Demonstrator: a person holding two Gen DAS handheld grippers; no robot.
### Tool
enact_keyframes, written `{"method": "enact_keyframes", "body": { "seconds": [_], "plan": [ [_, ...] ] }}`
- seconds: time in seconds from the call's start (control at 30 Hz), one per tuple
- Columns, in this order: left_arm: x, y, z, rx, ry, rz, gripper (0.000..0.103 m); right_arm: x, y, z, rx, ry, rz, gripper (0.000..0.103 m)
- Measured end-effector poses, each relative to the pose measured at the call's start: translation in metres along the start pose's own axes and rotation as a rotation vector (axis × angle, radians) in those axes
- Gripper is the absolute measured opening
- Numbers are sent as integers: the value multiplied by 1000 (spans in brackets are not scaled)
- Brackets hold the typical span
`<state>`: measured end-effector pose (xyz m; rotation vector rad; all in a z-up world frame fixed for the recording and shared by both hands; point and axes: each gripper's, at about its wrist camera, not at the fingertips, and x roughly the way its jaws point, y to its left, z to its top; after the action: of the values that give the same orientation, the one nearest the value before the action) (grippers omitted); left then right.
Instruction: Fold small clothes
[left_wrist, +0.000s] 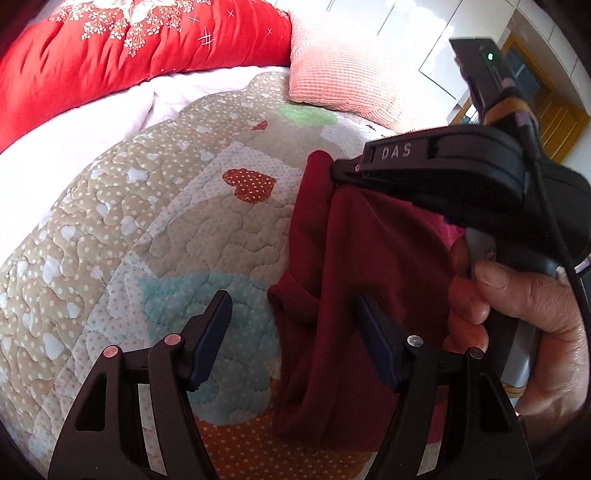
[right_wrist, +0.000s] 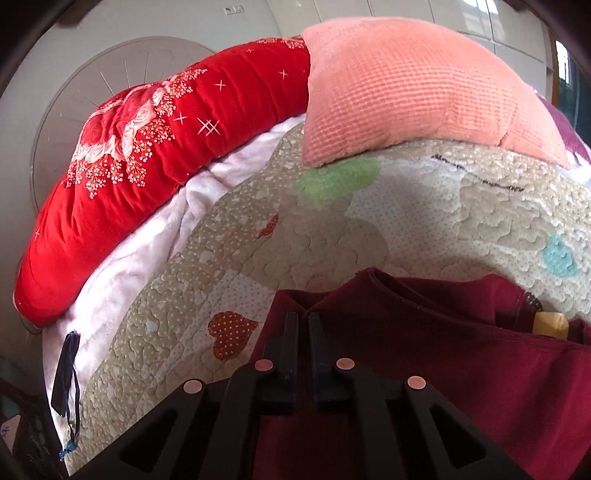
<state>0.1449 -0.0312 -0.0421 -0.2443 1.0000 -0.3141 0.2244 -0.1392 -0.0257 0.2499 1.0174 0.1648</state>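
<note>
A dark red garment (left_wrist: 369, 295) hangs in folds over the patterned quilt (left_wrist: 147, 236). My right gripper (left_wrist: 343, 171) is shut on the garment's top edge and holds it up; a hand grips its handle. In the right wrist view the right gripper (right_wrist: 303, 317) has its jaws closed on the garment (right_wrist: 443, 350) near the neckline. My left gripper (left_wrist: 291, 306) is open, its jaws wide apart, with the left edge of the hanging garment between them and the right finger (left_wrist: 376, 343) against the cloth.
A red floral duvet (left_wrist: 129, 62) and a white blanket (left_wrist: 74, 136) lie at the far side of the bed. A pink pillow (right_wrist: 406, 92) sits on the quilt (right_wrist: 443, 206) behind the garment. A dark strap (right_wrist: 64, 373) hangs at the bed's left edge.
</note>
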Motion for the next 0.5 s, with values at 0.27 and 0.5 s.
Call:
{"method": "enact_keyframes", "body": {
  "seconds": [0.27, 0.5],
  "plan": [
    [3, -1, 0, 2, -1, 5, 69, -62, -14, -17, -12, -133, -14, 28],
    [5, 0, 0, -5, 2, 6, 71, -27, -46, -30, 80, -40, -168, 29]
  ]
}}
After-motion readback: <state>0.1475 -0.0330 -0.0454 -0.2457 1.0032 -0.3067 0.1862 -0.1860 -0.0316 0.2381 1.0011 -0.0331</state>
